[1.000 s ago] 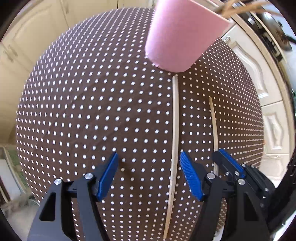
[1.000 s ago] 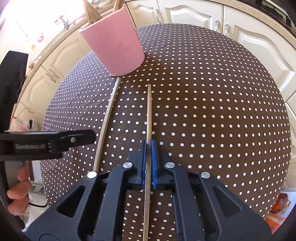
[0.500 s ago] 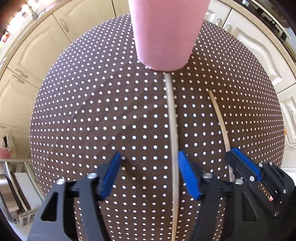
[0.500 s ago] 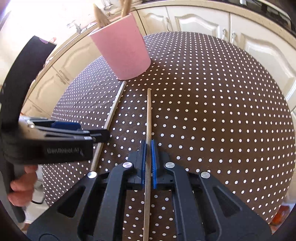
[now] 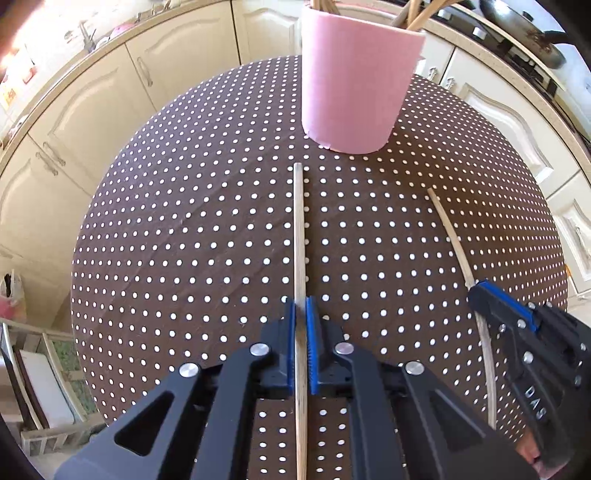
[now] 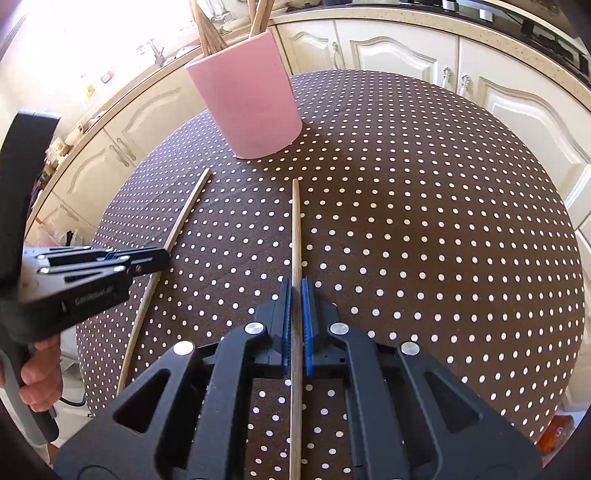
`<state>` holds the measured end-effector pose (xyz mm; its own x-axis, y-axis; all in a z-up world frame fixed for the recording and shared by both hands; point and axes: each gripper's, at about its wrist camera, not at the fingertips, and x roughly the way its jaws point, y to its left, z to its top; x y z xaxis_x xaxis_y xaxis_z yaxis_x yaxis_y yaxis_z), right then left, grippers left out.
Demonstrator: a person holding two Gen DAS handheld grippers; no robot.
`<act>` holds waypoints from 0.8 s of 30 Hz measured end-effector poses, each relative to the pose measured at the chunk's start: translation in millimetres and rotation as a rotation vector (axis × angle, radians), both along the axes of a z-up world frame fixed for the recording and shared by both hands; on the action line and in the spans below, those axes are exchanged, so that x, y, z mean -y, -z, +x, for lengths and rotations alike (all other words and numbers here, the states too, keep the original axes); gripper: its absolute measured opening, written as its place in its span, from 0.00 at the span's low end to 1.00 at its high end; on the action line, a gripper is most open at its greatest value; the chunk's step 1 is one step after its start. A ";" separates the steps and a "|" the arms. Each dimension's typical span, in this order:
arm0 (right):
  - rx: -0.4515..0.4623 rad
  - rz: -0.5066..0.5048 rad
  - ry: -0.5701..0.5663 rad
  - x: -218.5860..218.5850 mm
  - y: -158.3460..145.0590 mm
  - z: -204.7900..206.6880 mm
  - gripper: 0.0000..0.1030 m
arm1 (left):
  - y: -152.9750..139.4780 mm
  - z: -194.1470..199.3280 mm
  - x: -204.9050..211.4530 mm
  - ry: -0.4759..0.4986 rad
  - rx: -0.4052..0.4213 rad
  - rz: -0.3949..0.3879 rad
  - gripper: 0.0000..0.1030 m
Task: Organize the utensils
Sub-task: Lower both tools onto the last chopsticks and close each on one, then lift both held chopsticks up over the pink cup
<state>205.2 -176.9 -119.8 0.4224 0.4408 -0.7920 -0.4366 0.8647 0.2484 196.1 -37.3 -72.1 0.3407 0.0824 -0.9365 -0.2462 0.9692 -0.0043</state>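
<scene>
I am working with two wooden sticks and one pink cup on my round desk (image 5: 184,229), which is wearing a brown cloth with white dots.

My left gripper (image 5: 301,306) is clenching its jaws on the first stick (image 5: 298,221); the blue pads are pressing it from both sides, and the stick is running straight ahead from the jaws toward the cup, its far tip stopping just short of the cup's base. My right gripper (image 6: 294,288) is likewise gripping the second stick (image 6: 295,229), jaws closed tight on it, with the stick pointing ahead and a little to the right of the cup's base.

In the left wrist view the second stick (image 5: 458,251) is lying off to the right of my left jaws, with the right gripper (image 5: 491,295) closing over its near part. In the right wrist view the first stick (image 6: 184,218) is slanting off to the left of my right jaws, under the left gripper (image 6: 147,258).

The pink cup (image 5: 358,85) is standing upright ahead of both pairs of jaws. It is holding several more wooden utensil handles (image 6: 207,33), leaning against its rim; I cannot count them exactly.
</scene>
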 end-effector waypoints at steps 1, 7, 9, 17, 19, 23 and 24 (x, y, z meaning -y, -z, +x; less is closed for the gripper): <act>0.001 0.000 0.013 0.9 -0.1 -2.5 0.06 | 2.5 -6.3 0.8 0.003 0.007 -0.001 0.07; 0.006 0.064 0.092 13.9 -1.3 -11.0 0.06 | 8.3 -42.0 -2.9 0.040 0.051 0.009 0.07; 0.012 0.087 0.099 16.8 -4.2 -15.1 0.06 | 14.5 -50.8 -2.8 0.054 0.069 0.016 0.07; 0.033 0.127 0.160 27.8 -16.4 -33.5 0.06 | 13.0 -59.4 -7.0 0.106 0.121 -0.065 0.07; 0.035 0.144 0.175 29.0 -18.7 -38.1 0.06 | 10.1 -64.1 -10.4 0.114 0.147 -0.078 0.07; 0.058 0.168 0.192 26.1 -28.0 -42.7 0.06 | -3.7 -71.2 -23.7 0.109 0.208 -0.080 0.07; 0.067 0.180 0.195 24.8 -31.6 -44.0 0.06 | -7.3 -74.4 -24.8 0.105 0.223 -0.064 0.07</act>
